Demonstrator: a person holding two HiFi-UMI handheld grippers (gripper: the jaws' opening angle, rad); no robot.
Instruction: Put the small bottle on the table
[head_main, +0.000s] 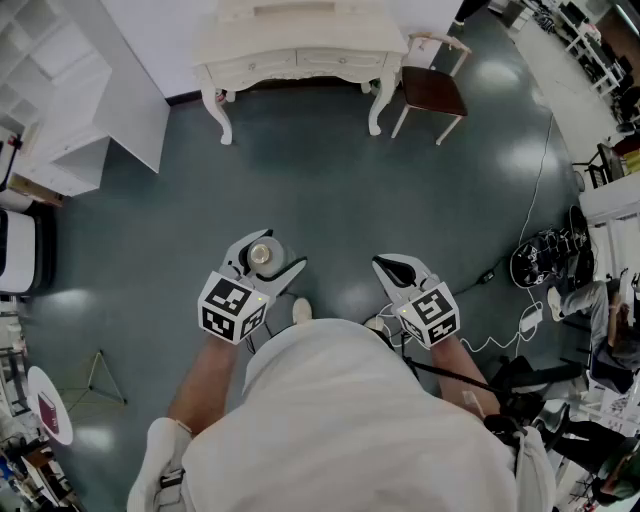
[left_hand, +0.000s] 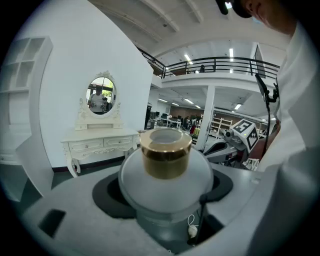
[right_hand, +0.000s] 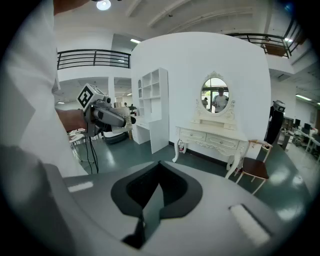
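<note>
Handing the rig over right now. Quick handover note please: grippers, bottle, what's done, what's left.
Left gripper: shut on the small bottle, gold cap up, carried above the floor.
Right gripper: jaws together, empty.
Table: white dressing table ahead across open floor, with a chair to its right.
Done: bottle is in the grip.
Left: walk to the table, set the bottle upright on its top, open the left jaws, back away.

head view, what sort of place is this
Probably a large indoor lab or studio with a staged bedroom corner: a white dressing table, its oval mirror, a white shelf unit, and a railed mezzanine behind.
</note>
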